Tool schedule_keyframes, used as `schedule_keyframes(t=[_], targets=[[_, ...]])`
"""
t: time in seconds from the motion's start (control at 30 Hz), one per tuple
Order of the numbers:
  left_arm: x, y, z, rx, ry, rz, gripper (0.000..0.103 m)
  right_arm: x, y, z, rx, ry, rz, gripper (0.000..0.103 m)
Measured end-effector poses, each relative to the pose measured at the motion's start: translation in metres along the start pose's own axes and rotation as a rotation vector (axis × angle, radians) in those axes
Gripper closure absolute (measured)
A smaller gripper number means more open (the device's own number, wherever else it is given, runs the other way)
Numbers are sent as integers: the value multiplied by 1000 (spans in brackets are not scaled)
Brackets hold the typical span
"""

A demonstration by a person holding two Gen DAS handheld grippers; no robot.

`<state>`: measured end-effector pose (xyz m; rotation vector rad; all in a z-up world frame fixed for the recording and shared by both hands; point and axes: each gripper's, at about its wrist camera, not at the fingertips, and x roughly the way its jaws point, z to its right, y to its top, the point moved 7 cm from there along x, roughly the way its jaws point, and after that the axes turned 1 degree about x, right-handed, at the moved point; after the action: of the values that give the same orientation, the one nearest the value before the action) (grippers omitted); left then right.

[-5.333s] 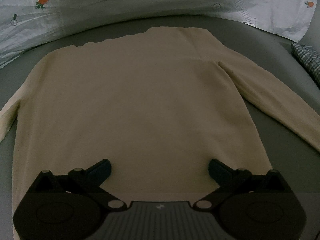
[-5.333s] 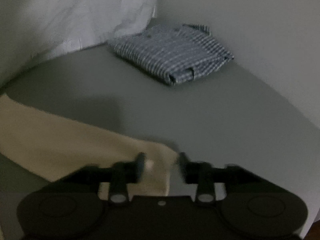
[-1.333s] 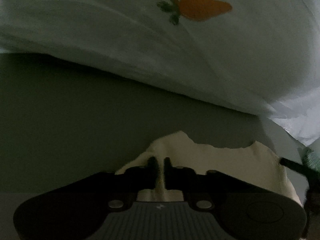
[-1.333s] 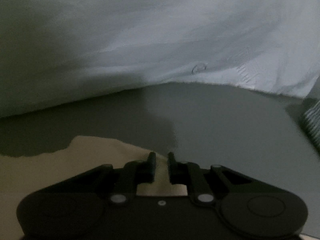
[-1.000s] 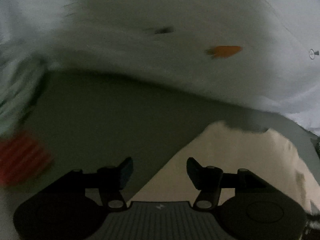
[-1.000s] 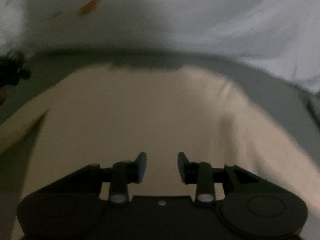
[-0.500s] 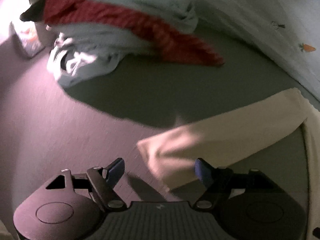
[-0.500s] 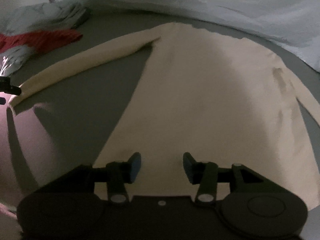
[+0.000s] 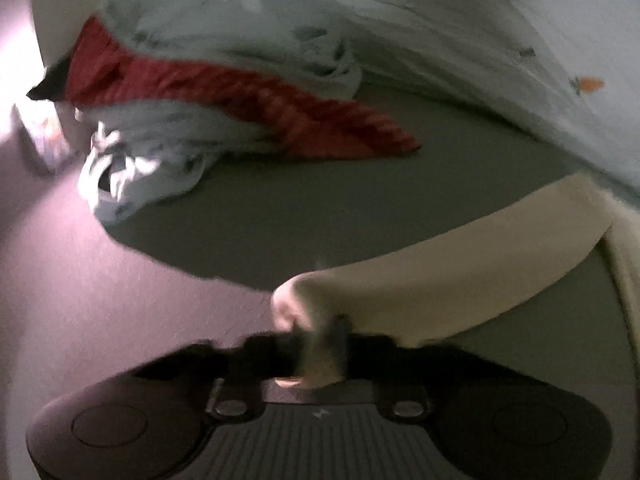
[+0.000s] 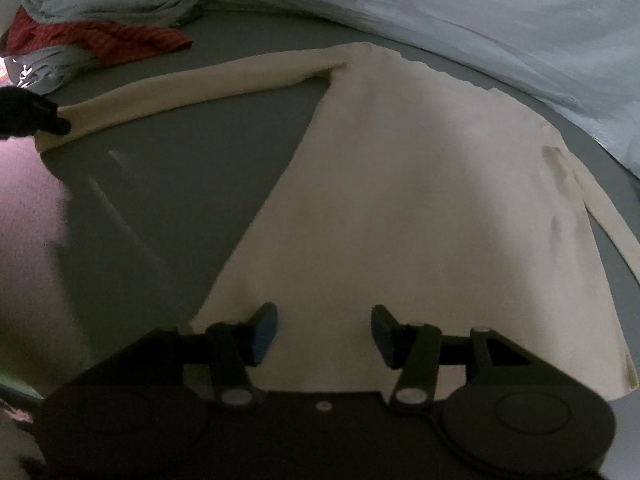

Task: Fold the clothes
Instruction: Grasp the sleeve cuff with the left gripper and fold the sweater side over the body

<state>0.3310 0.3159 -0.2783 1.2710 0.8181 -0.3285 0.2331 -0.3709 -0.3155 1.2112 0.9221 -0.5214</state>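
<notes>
Left tool (image 9: 320, 344): fingers drawn together on the cuff end of the cream sweater's (image 10: 420, 200) left sleeve (image 9: 440, 272); the view is motion-blurred, with cloth bunched between the jaws. In the right wrist view this tool shows as a dark shape (image 10: 28, 118) at the sleeve's end.

Right tool (image 10: 324, 330): jaws spread wide, nothing between them, positioned over the sweater's bottom hem near its left corner.

Cream sweater: laid flat on the grey bed surface (image 10: 192, 184), neck toward the far side, left sleeve stretched out sideways, the other sleeve (image 10: 608, 216) angled down along the right edge.

White bedding (image 10: 500, 12): carrot-print, bunched along the far edge of the bed, just beyond the sweater's collar.

Heap of clothes (image 9: 200, 96): red striped and pale grey garments, unfolded, at the far left, well apart from the sweater's body.
</notes>
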Motion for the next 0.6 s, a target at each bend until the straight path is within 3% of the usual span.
schedule_keyframes(t=[0.27, 0.43, 0.5, 0.6], targets=[[-71, 62, 154, 128, -256, 165, 97, -14, -10, 59, 125, -75, 41, 54], [-120, 97, 252, 210, -423, 263, 97, -38, -26, 126, 210, -153, 78, 55], [-143, 91, 320, 270, -574, 259, 96, -46, -32, 152, 233, -192, 90, 55], [-159, 59, 422, 418, -741, 228, 79, -57, -44, 197, 295, -234, 100, 55]])
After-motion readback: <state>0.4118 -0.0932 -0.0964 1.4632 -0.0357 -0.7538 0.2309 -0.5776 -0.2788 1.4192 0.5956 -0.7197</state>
